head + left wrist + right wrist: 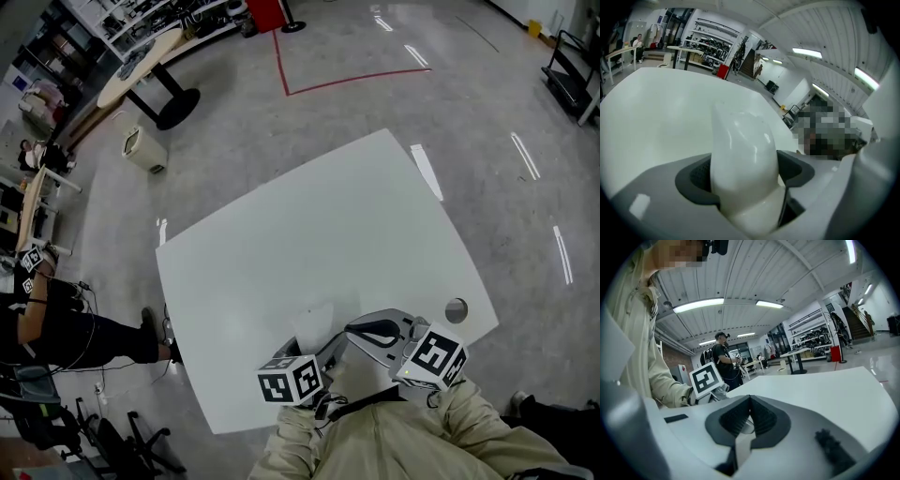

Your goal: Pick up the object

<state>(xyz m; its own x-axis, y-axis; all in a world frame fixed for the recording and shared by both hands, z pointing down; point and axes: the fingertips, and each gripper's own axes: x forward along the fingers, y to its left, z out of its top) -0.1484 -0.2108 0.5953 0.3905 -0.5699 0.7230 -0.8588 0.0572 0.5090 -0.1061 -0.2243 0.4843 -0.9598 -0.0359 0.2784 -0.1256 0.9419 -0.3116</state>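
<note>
One white glossy object [743,140] stands on the table [328,234] near us; our left tool [745,176] is closing on its sides, pads touching. We judge it light, stiff, slippery: grip low. Meanwhile our right tool [749,417] is shut, empty.

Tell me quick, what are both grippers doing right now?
Left gripper: jaws closing on the white object between them.
Right gripper: shut, holding nothing.
</note>
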